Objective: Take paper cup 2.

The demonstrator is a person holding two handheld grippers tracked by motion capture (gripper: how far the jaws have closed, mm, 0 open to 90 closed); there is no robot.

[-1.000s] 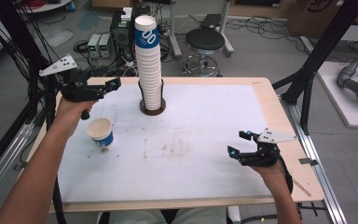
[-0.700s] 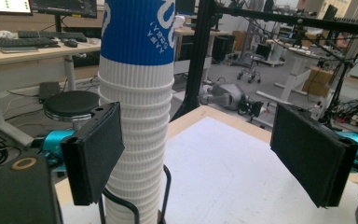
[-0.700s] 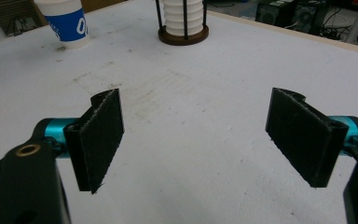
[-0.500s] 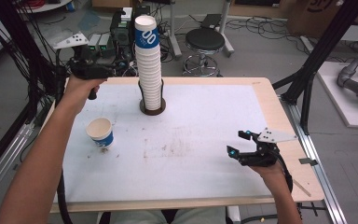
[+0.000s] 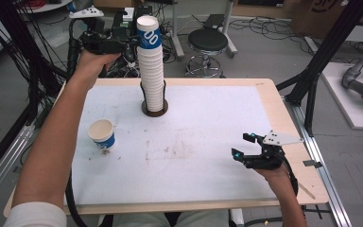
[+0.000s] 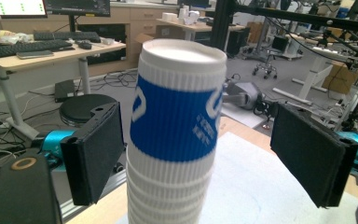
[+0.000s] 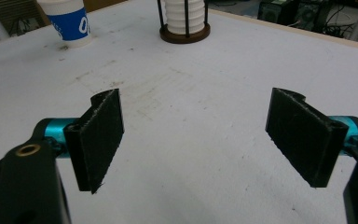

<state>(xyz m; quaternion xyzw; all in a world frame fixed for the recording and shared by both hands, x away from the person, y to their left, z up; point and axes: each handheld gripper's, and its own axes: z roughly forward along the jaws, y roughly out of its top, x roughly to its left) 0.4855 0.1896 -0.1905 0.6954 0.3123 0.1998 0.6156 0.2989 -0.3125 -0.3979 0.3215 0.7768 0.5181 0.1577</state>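
A tall stack of white and blue paper cups (image 5: 151,66) stands in a dark round holder (image 5: 154,111) at the back middle of the table. My left gripper (image 5: 131,42) is held high at the stack's top. In the left gripper view it (image 6: 205,154) is open, with the top cup (image 6: 177,112) between the jaws and a gap on each side. A single cup (image 5: 102,134) stands upright on the table's left. My right gripper (image 5: 243,147) is open low over the right front of the table; nothing sits between its fingers (image 7: 200,140).
The white table top (image 5: 203,142) has a wooden rim and a smudged patch in its middle. The right gripper view shows the single cup (image 7: 67,21) and the holder (image 7: 185,30) far ahead. A stool (image 5: 208,42), cables and black frame posts stand behind the table.
My left gripper has risen from beside the stack and moved right to its top, so the top cup now sits between the open jaws. The right gripper has stayed put.
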